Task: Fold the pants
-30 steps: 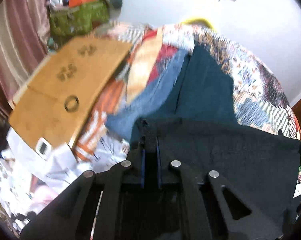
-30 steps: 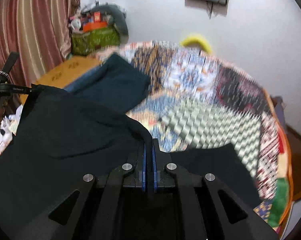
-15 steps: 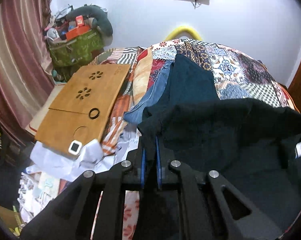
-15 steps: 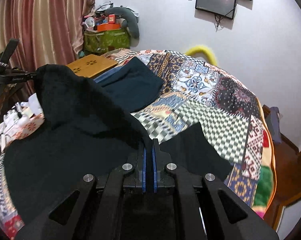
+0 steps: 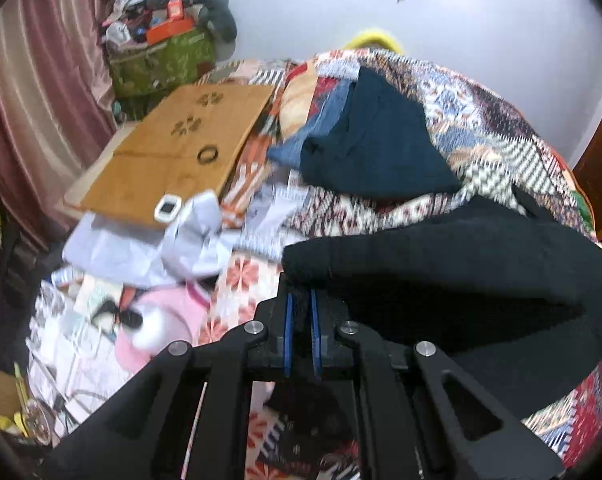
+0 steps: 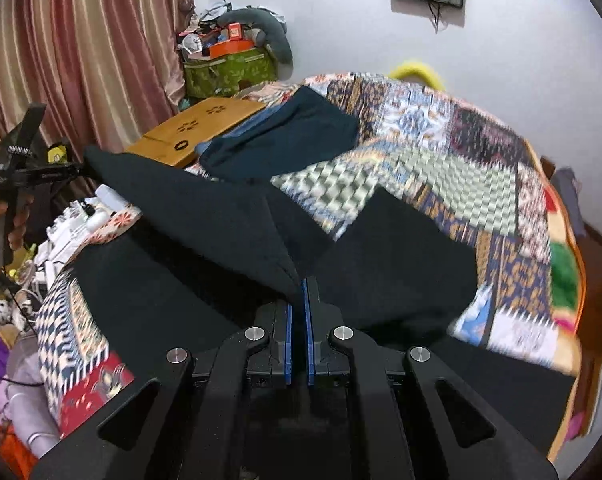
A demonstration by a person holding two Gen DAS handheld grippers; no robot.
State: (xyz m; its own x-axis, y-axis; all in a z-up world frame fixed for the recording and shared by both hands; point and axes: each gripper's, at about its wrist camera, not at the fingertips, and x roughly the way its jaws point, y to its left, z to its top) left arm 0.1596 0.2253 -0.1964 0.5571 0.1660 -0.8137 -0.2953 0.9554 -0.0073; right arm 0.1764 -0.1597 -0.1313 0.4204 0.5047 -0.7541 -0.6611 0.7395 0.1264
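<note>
A patchwork quilt (image 6: 429,140) covers the bed; the black pants (image 6: 205,216) lie across its near end — beside a folded teal garment (image 5: 373,148), apparently blurred. Left gripper (image 5: 299,320) and right gripper (image 6: 297,312) each pinch a raised edge.

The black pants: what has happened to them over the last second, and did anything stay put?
Both grippers, left and right, stayed shut on the black pants and carried the held edge lower, toward the patchwork quilt. More of the cloth now lies on it. The folded dark teal garment and the wooden tray stayed put.
</note>
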